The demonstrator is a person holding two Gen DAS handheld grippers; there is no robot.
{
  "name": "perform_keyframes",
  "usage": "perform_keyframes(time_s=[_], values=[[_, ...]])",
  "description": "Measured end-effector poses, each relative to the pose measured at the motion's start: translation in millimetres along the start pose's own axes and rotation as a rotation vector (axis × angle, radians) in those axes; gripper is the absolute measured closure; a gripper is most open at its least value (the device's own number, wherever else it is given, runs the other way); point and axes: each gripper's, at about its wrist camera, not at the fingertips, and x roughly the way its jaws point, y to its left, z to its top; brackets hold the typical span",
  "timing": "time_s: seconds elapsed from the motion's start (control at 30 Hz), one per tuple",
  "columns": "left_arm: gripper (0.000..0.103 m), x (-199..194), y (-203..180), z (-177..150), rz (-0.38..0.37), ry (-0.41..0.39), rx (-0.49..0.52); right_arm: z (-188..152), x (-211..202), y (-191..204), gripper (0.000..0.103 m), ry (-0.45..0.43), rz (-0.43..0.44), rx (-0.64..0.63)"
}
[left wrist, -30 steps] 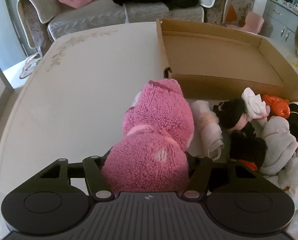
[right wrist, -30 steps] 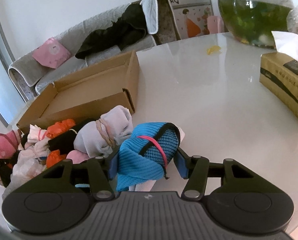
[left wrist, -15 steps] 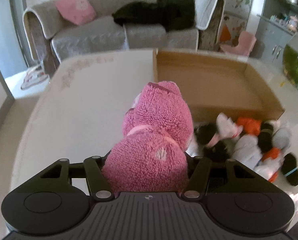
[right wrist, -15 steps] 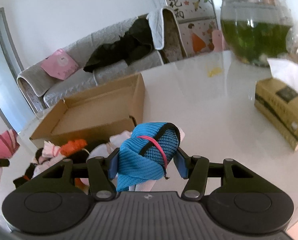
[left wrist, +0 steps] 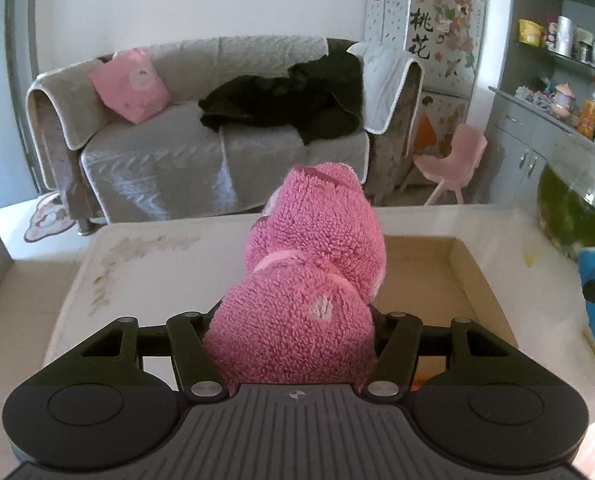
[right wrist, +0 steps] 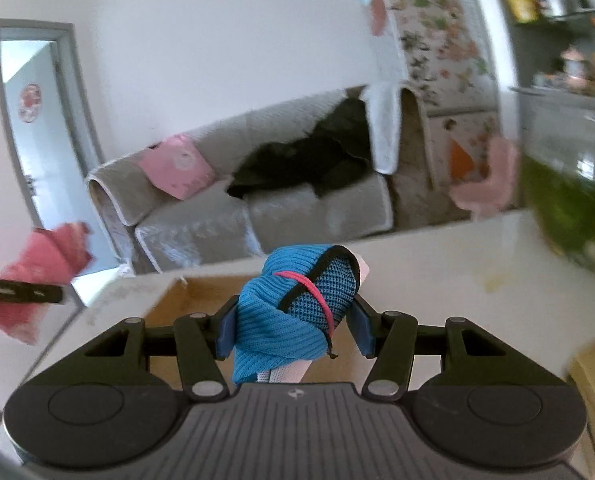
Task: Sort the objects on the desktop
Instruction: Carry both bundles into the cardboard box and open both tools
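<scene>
Left gripper (left wrist: 291, 320) clamps a fuzzy pink sock bundle (left wrist: 309, 276); right gripper (right wrist: 291, 326) clamps a blue sock roll (right wrist: 297, 304), cardboard box (left wrist: 453, 276) beneath both.

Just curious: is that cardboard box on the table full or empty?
Empty where visible: the cardboard box shows bare brown floor; the pink fuzzy bundle hides its left part.
</scene>
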Motion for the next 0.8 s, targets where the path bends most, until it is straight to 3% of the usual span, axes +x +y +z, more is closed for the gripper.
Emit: perform_keyframes(time_s=[0.2,0.43,0.63,0.8], values=[[0.037,58.9,-2.7,23.6,-0.066,0.034,-0.052,18.7,81.1,19.7,0.051,0.078,0.087,-0.051],[0.037,144.1,-6.3,19.1,-0.048,0.121,-0.073,4.9,184.1,36.8,0.051,0.236,0.136,-0.049],[0.037,185.5,0.4,7.4,-0.026,0.178,-0.077,-7.1,231.8,50.4,0.051,0.327,0.142,-0.082],[0.034,188.8,0.5,-1.5,0.009,0.165,-0.048,-13.1,242.3,69.0,0.050,0.362,0.161,-0.109]])
